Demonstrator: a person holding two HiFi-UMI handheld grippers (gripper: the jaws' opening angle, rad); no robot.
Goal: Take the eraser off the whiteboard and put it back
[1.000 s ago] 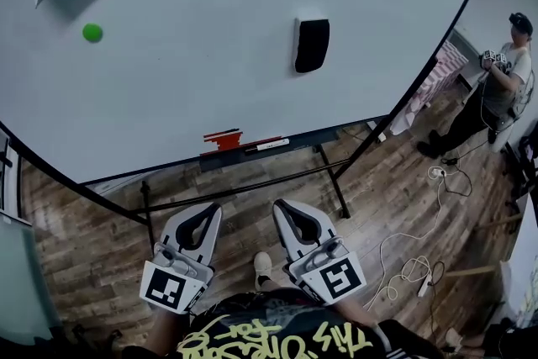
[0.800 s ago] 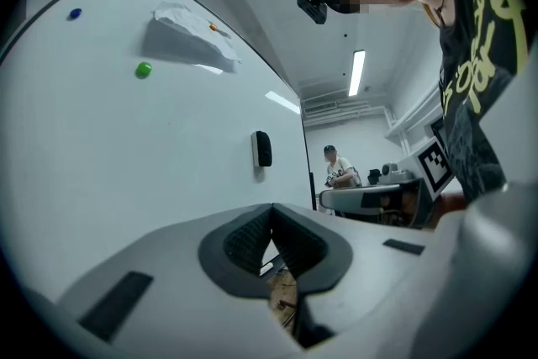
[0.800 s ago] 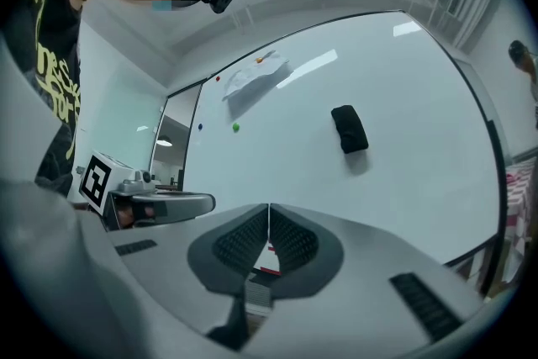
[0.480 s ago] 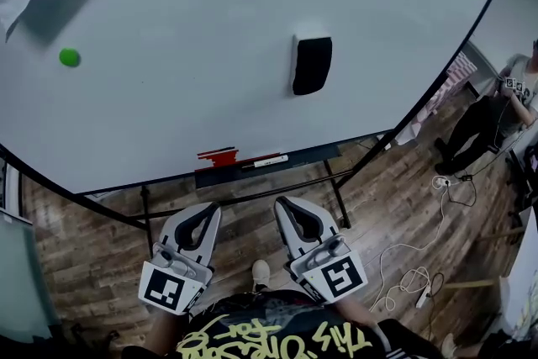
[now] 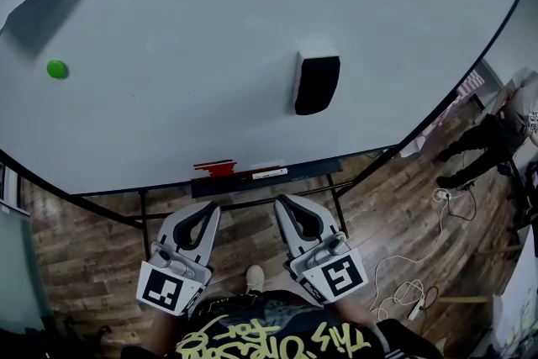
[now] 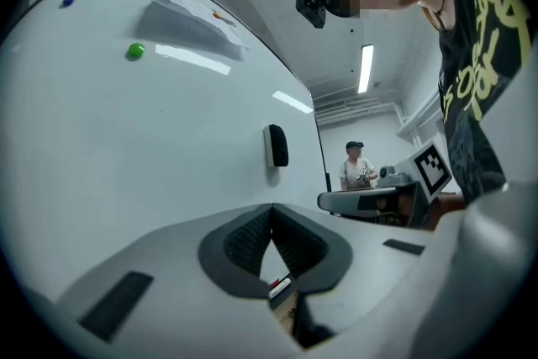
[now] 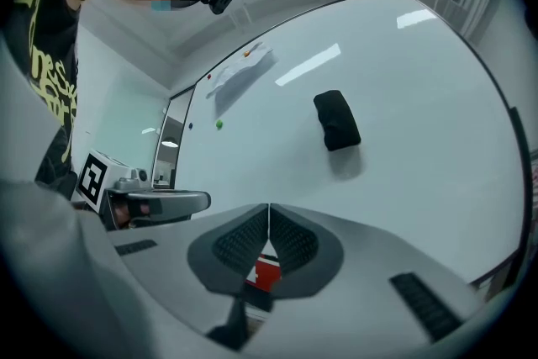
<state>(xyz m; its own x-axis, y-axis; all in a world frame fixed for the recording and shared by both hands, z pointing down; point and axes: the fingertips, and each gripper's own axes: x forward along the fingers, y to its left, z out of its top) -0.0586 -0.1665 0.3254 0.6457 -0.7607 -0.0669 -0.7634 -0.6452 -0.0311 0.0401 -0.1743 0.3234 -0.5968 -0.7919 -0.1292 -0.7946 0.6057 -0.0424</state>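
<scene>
While they are pointing side by side toward the board, the left hand-held gripper [image 5: 208, 210] and the right hand-held gripper [image 5: 283, 206] are both holding their jaws pressed together on nothing. The black eraser [image 5: 317, 83] is sticking to the whiteboard [image 5: 210, 13], above the right hand-held gripper and well apart from both. A green magnet [image 5: 56, 69] is sitting far to the left on the board, and a red marker [image 5: 216, 169] is lying in the tray [image 5: 303, 174] beneath it.

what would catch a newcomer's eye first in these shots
The big whiteboard fills most of the head view, and the black eraser stuck right of its middle stands out most, with a small green magnet far off at its left. Low in that view, the left gripper and right gripper sit side by side pointing at the board, both shut and empty.
</scene>
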